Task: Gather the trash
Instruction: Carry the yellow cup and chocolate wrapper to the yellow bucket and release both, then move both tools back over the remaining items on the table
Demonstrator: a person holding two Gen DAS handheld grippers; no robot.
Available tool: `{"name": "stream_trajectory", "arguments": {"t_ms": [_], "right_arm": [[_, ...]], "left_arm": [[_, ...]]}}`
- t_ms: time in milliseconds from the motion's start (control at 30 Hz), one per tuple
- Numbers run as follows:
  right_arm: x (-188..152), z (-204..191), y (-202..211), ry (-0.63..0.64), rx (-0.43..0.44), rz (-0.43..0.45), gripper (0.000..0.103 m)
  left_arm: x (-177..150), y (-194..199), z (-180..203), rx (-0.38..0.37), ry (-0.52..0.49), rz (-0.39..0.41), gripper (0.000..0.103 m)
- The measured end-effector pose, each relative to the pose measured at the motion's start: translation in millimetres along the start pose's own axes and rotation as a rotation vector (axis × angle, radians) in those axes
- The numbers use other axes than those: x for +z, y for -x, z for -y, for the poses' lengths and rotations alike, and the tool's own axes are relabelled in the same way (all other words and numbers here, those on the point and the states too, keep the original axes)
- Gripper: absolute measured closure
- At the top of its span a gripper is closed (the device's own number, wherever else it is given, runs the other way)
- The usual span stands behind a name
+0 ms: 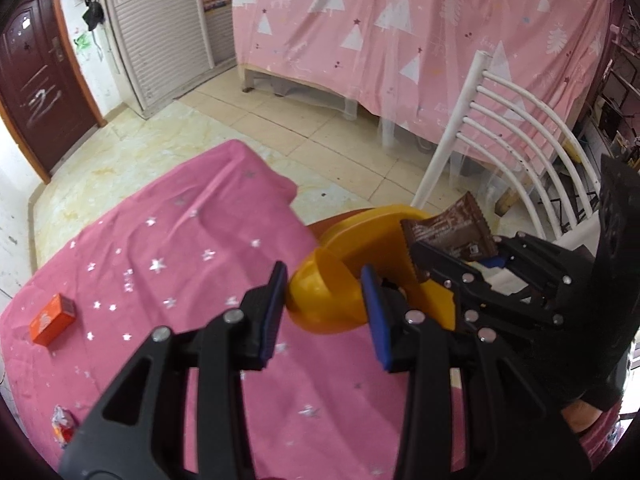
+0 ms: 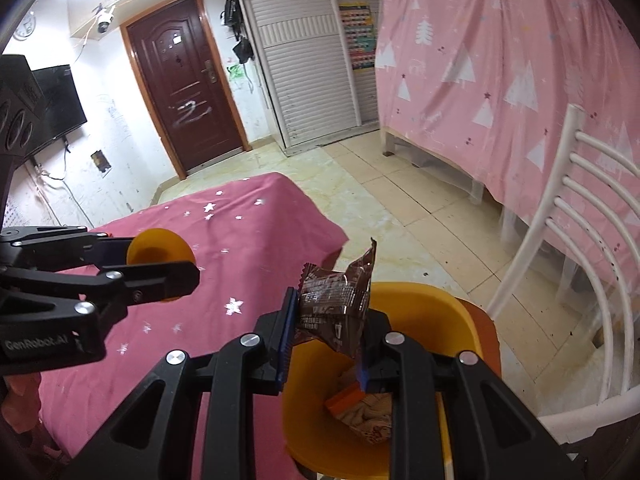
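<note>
My left gripper (image 1: 324, 308) is shut on the round handle (image 1: 320, 296) of a yellow dustpan-like bin (image 1: 372, 240), held at the table's right edge; the handle also shows in the right wrist view (image 2: 160, 250). My right gripper (image 2: 324, 340) is shut on a brown snack wrapper (image 2: 336, 304), held just above the yellow bin's opening (image 2: 432, 312). The wrapper also shows in the left wrist view (image 1: 448, 232). Inside the bin lie an orange box (image 2: 342, 398) and a crumpled wrapper (image 2: 368, 420).
A pink star-print cloth (image 1: 168, 264) covers the table. On it lie an orange box (image 1: 52, 320) at the left and a red-white wrapper (image 1: 64, 428) near the front left. A white chair (image 1: 512, 140) stands to the right. A pink-draped bed (image 1: 400, 32) is behind.
</note>
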State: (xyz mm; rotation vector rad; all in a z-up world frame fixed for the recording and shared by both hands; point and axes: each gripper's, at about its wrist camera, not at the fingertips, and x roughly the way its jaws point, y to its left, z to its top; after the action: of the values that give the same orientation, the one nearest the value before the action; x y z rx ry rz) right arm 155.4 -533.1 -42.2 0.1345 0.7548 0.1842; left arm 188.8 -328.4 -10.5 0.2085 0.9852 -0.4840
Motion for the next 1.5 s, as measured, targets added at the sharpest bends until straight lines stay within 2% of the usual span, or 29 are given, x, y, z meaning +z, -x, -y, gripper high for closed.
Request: {"name": "stream_trajectory", "arguments": {"t_ms": [267, 533, 600, 700, 733, 1033, 1300, 1500], "right_arm": [[-10.6, 19.7, -3.6, -0.019, -0.036, -0.013, 0.085], [-14.9, 35.9, -7.1, -0.070, -0.044, -0.021, 0.082], [-14.6, 37.0, -7.8, -0.072, -0.047, -0.022, 0.077], [-14.8, 35.2, -8.1, -0.070, -0.052, -0.025, 0.062], [-14.2, 35.4, -8.4, -0.069, -0.052, -0.023, 0.059], [-8.6, 23.6, 0.7, -0.064, -0.038, 0.007, 0.058], [3.4, -22.5, 3.3, 0.008, 0.021, 0.021, 0.058], [9.7, -57.3, -7.8, 0.059, 0.065, 0.004, 0.058]], "left_arm": [[16.9, -13.9, 22.6, -0.084, 0.010, -0.020, 0.067], [25.6, -23.5, 28.5, -0.111, 0.036, -0.036, 0.067], [24.4, -23.4, 29.2, -0.107, 0.034, -0.036, 0.066], [25.9, -22.7, 27.2, -0.124, 0.056, -0.037, 0.032], [25.6, -20.9, 26.0, -0.123, 0.061, -0.028, 0.031], [21.2, -1.0, 4.0, -0.107, 0.104, 0.008, 0.031], [5.1, 34.9, -25.0, -0.082, 0.143, 0.082, 0.031], [-9.4, 51.7, -55.4, -0.060, 0.197, 0.103, 0.031]]}}
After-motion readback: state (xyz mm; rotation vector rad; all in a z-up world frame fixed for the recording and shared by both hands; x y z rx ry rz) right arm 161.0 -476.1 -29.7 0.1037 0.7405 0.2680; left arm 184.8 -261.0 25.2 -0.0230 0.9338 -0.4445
